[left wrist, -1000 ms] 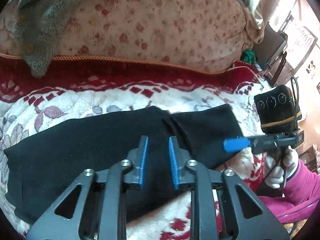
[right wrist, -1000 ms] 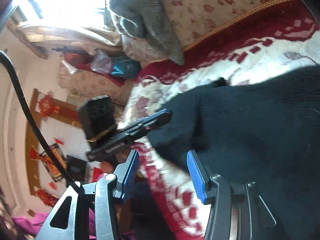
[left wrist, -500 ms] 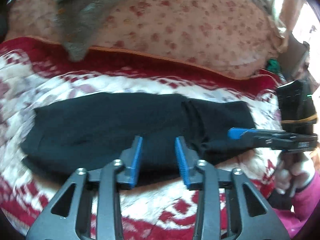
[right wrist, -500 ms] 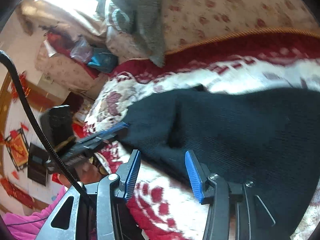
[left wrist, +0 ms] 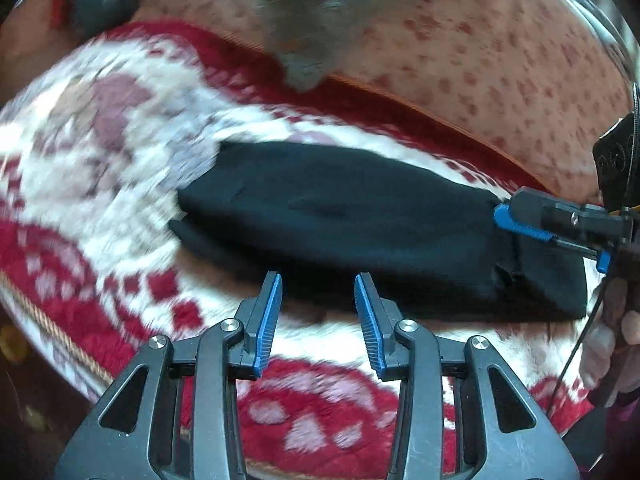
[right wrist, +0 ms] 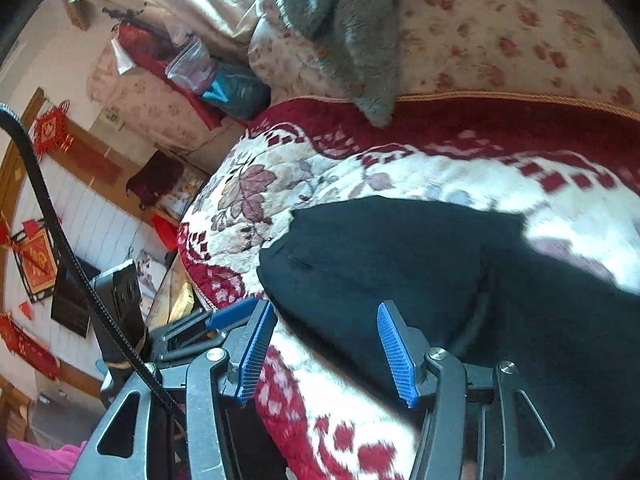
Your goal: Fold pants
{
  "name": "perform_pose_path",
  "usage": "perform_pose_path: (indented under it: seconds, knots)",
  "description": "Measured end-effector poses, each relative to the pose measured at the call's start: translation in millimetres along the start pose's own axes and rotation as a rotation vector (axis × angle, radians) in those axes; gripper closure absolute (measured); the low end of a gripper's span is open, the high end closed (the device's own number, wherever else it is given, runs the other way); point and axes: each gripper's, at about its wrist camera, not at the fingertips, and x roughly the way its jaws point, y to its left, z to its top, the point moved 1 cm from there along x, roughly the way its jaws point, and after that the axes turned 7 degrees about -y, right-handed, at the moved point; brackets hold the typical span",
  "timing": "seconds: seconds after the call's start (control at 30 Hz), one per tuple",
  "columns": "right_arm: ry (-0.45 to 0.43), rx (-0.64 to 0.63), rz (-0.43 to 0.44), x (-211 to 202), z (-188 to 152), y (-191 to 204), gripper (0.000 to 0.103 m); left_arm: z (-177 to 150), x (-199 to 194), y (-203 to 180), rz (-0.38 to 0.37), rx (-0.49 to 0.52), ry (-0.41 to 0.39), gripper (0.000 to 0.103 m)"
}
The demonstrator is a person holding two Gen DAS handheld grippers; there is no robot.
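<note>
Two hand-held grippers hover over a bed draped in a plush red-and-cream blanket with a flower pattern (left wrist: 120, 168), where the folded black knit pants (left wrist: 360, 220) lie as a long flat bundle across the cream middle of the cover.

From the left wrist view, the left gripper (left wrist: 318, 320) sits just short of the near edge of the pants, its blue-padded fingers (left wrist: 269, 320) apart with only blanket showing between them; nothing is gripped. At the right end of the bundle the right gripper (left wrist: 520, 222) reaches in from the side, one blue finger tip lying against the end of the fabric, and a hand (left wrist: 612, 344) grips its handle below.

From the right wrist view, the right gripper (right wrist: 328, 352) has its jaws opening; the near corner of the pants (right wrist: 400, 264) lies between and beyond its fingers (right wrist: 396, 352), the pads clear of the cloth. The left gripper (right wrist: 232, 314) shows beside it as a blue tip at the bed's edge.

Behind the blanket rises a cream quilt with small red flowers (left wrist: 500, 60), with a grey fuzzy cloth (left wrist: 308, 20) hanging over its front.
</note>
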Motion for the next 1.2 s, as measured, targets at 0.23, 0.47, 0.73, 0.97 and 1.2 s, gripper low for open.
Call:
perform_pose_path:
  seconds: [0.23,0.47,0.73,0.97,1.2]
  knots:
    - [0.095,-0.102,-0.002,58,36,22,0.035,-8,0,54,-0.007,-0.298,-0.004,0.052]
    - [0.219,-0.257,-0.056,130,64,35,0.030,-2,17,61,-0.005,-0.383,0.010,0.052]
    - [0.324,-0.354,-0.093,186,74,29,0.028,6,42,76,0.015,-0.461,0.021,0.052]
    - [0.403,-0.411,-0.088,218,71,27,0.028,15,48,82,-0.022,-0.514,0.016,0.052]
    - [0.435,-0.393,-0.056,233,74,26,0.028,19,40,96,-0.056,-0.578,-0.021,0.052]
